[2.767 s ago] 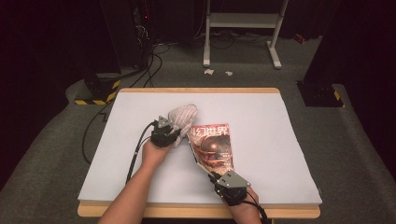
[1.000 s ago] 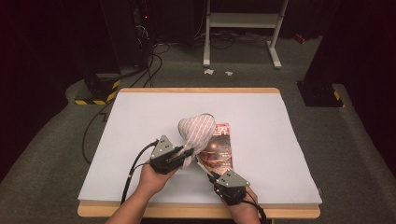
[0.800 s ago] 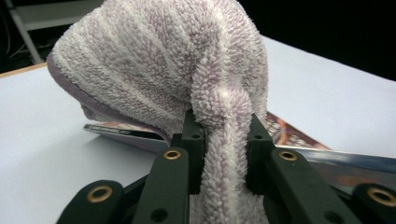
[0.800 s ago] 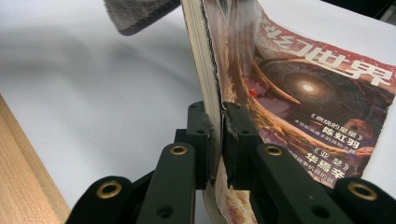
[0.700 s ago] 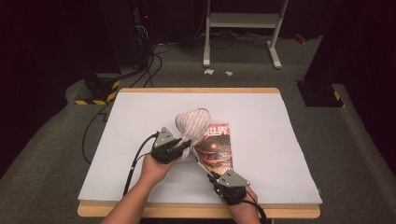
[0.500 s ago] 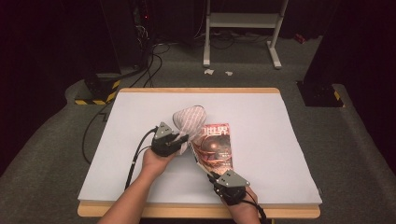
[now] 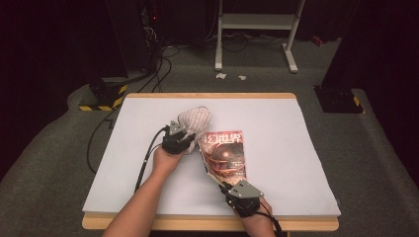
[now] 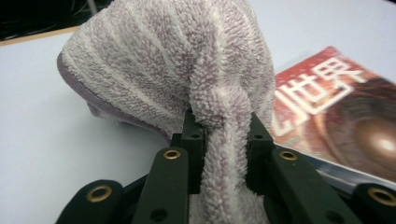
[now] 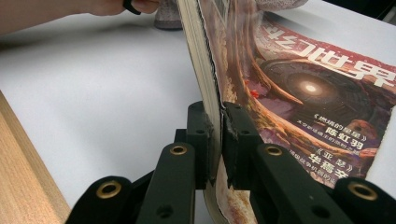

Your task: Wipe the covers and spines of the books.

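A striped lilac-and-white towel [image 7: 193, 120] [image 8: 173, 70] lies bunched on the white table top [image 7: 296, 133], just left of a red-covered magazine [image 7: 225, 153] [image 9: 317, 93]. My left gripper [image 7: 187, 142] [image 8: 223, 135] is shut on a fold of the towel, which bulges up between the jaws. My right gripper [image 7: 217, 178] [image 9: 219, 126] is shut on the near edge of the magazine and holds that side lifted, so the pages stand on edge. The towel's far end touches the magazine's upper left corner.
The table has a wooden rim [image 7: 207, 222] along its near side. Behind it stand a metal rack [image 7: 257, 29], black cases and cables [image 7: 148, 54] on grey carpet. A black cable [image 7: 146, 163] trails from the left gripper.
My left hand has carried the towel away from me and up the table, off the magazine cover, which now shows more of its title. The right gripper and magazine edge have stayed put.
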Tool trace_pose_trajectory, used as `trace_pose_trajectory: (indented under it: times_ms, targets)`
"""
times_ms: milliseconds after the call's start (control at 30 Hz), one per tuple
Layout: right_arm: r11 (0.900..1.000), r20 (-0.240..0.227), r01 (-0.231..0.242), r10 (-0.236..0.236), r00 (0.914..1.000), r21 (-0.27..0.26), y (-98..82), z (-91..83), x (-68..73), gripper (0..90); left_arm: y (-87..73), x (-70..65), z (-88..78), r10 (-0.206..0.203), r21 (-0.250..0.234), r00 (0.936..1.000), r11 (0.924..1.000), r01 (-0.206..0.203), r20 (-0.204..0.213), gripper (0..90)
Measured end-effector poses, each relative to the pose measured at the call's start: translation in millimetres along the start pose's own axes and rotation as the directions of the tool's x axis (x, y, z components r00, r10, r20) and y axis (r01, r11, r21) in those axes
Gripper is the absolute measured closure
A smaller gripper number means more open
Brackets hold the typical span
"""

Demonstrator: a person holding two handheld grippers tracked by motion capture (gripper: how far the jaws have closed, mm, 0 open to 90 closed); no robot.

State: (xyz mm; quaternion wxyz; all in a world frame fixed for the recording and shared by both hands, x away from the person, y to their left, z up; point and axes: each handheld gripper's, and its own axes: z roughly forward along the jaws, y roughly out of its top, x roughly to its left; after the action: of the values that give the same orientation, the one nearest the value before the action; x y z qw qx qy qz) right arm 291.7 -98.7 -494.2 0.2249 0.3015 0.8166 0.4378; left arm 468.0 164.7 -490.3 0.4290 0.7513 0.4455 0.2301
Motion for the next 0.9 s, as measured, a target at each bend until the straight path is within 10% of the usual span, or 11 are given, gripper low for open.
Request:
trace_pose_trajectory:
  times_ms: [267,900]
  targets:
    - [1.0,-0.002,-0.001,0.001,1.0,-0.004,-0.2,-0.5,-0.8,82.4,-3.8,13.6,4.0,-0.042,0.031,0.999,0.9986,0.042,-0.017,75.3]
    - [1.0,0.001,0.005,-0.005,1.0,-0.005,-1.3,-0.1,0.2,82.0,-5.9,10.8,-52.6,-0.012,-0.093,0.9999,0.9955,0.013,0.008,75.4]
